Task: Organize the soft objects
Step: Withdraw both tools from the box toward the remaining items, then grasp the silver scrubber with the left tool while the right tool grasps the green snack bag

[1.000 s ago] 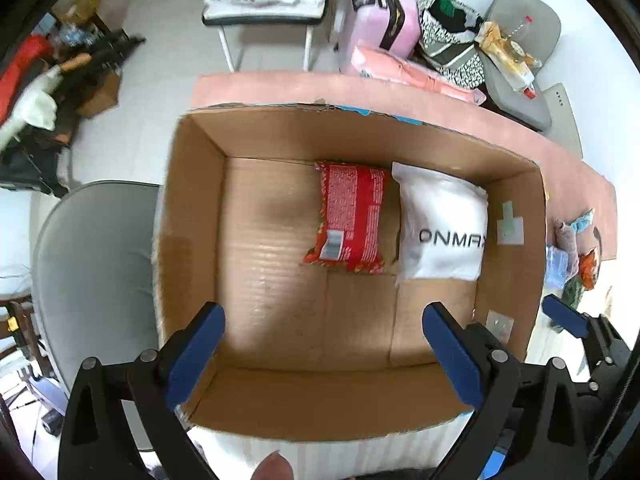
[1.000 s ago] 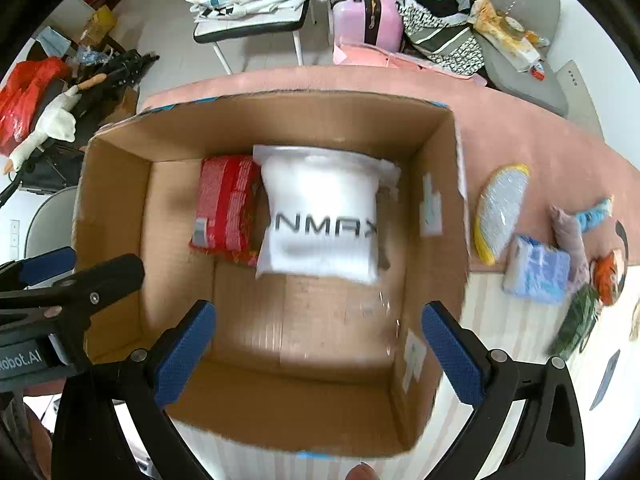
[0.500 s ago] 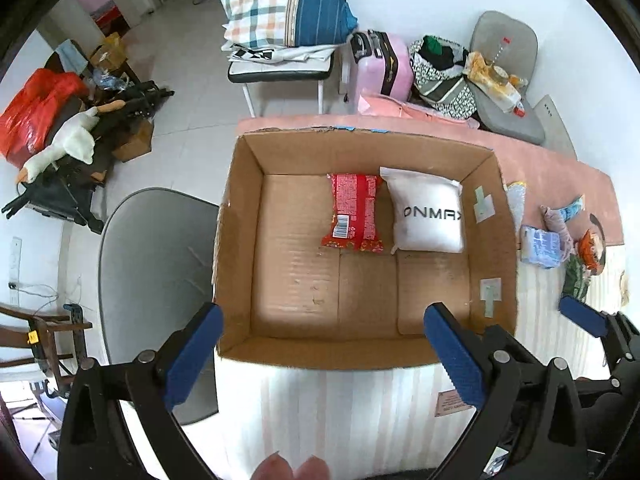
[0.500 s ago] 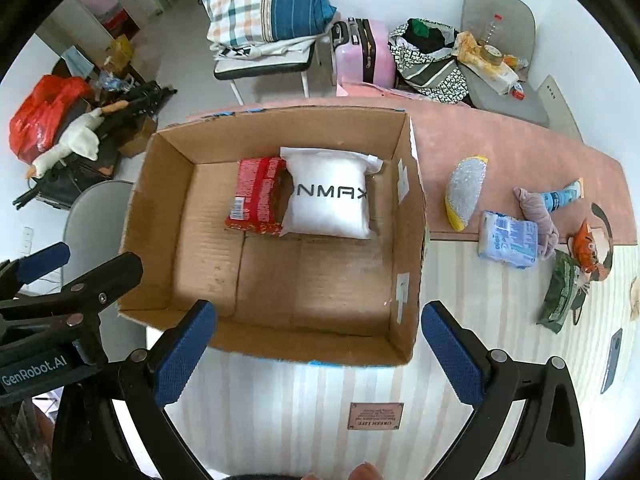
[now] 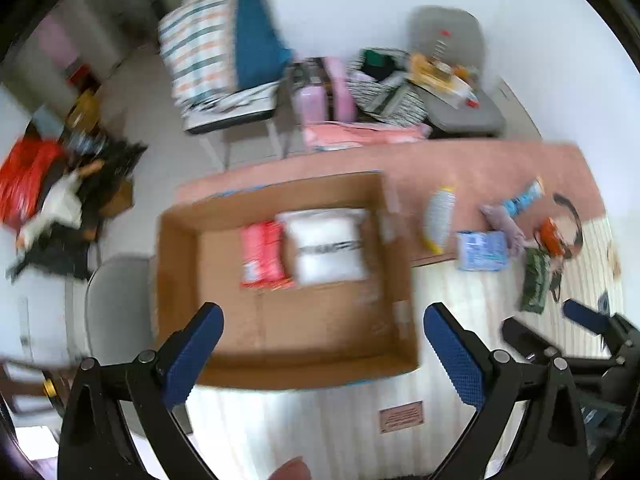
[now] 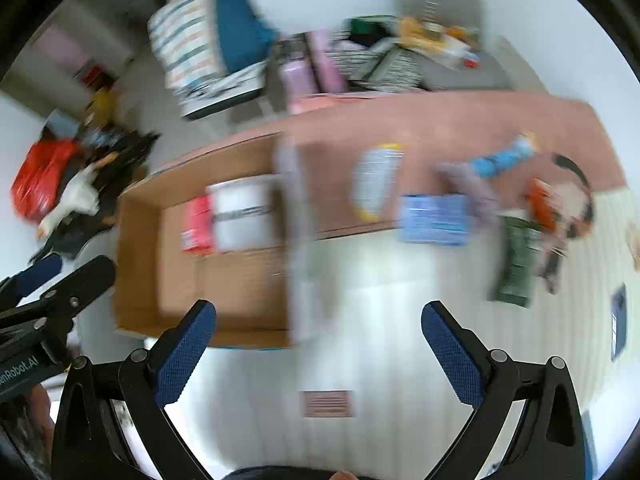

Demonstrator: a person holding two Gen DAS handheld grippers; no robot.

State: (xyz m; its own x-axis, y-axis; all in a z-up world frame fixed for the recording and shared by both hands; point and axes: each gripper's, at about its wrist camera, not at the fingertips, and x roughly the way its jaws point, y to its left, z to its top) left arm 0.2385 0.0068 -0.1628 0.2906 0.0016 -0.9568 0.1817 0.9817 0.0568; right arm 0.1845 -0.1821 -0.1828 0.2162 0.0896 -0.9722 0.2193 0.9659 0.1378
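Left wrist view: open cardboard box [image 5: 280,320] on table, holding red packet [image 5: 262,258] beside white pillow pack [image 5: 328,246].
Both grippers, left [image 5: 322,354] and right [image 6: 318,346], spread wide, empty; blue pack [image 6: 434,218], green pouch [image 6: 516,260] loose outside box.

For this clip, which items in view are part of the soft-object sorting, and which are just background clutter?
Job: cardboard box, red packet and white pillow pack inside it; yellow-edged pad, blue pack, green pouch waiting on the table.

Clutter: pink suitcase, red bag, striped bedding.
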